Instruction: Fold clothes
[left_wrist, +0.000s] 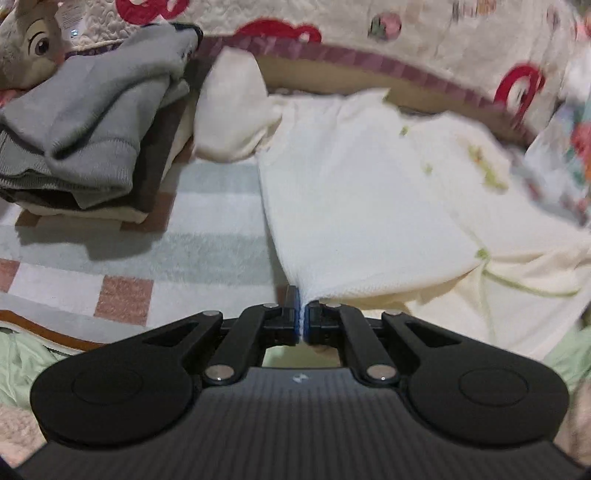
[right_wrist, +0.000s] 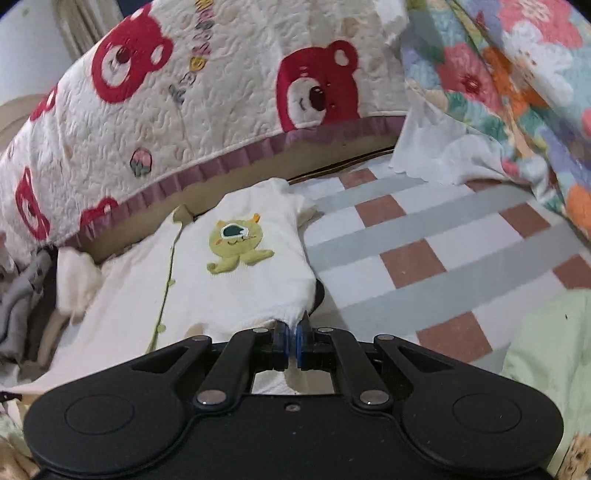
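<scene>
Fingers: both pairs are pinching shut; left gripper (left_wrist: 303, 317) is clamping the near left corner of the cream top (left_wrist: 354, 206), right gripper (right_wrist: 292, 338) is clamping its near right corner
Place: it is lying spread on the checked blanket (right_wrist: 424, 254), just beside the grey folded pile (left_wrist: 96, 147)
Handling: it is looking light, soft and limp, likely sagging between grips; hem corners seem the best hold
Look: it is showing a green monster patch (right_wrist: 236, 245) and green stitched trim
</scene>
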